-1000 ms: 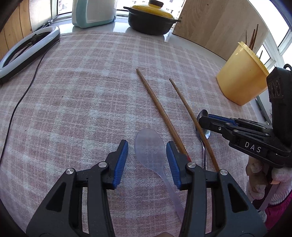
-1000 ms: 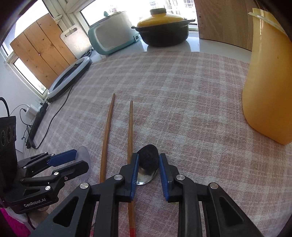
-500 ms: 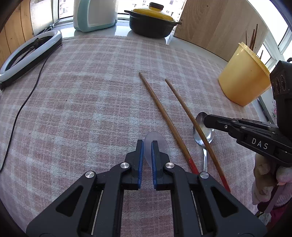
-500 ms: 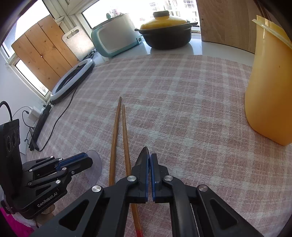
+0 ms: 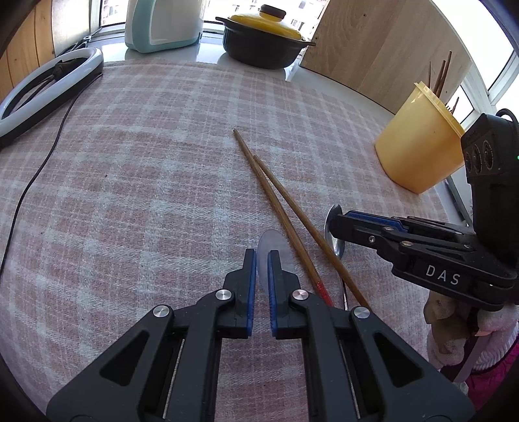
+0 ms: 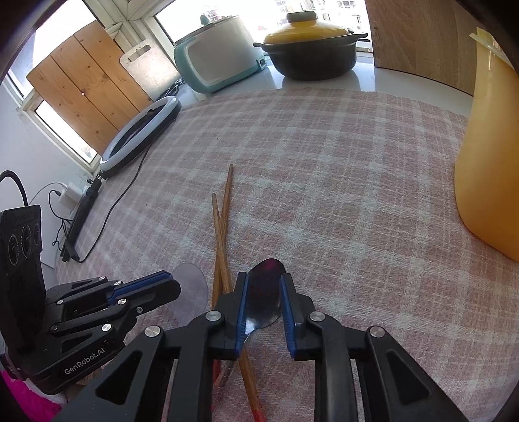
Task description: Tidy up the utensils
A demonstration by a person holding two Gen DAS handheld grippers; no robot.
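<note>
My left gripper (image 5: pixel 261 259) is shut on the bowl of a clear plastic spoon (image 5: pixel 275 242), low over the plaid cloth. To its right, two wooden chopsticks (image 5: pixel 275 207) lie on the cloth and cross near their far ends. My right gripper (image 6: pixel 263 289) has its jaws opening, with the bowl of a metal spoon (image 6: pixel 264 292) lying between them on the cloth; a thin gap shows at the right pad. In the left wrist view the right gripper (image 5: pixel 335 224) hides most of that spoon (image 5: pixel 331 233). A yellow holder (image 5: pixel 418 152) with several chopsticks in it stands at the right.
A ring light (image 5: pixel 48 84) and its cable (image 5: pixel 32 178) lie at the left of the cloth. A black pot with a yellow lid (image 5: pixel 262 42) and a teal cooker (image 5: pixel 162 22) stand at the back. The yellow holder (image 6: pixel 486 162) is close on the right.
The left gripper closed on the clear spoon. The right gripper shut fully, then opened again around the metal spoon's bowl. The chopsticks were pushed together and now cross.
</note>
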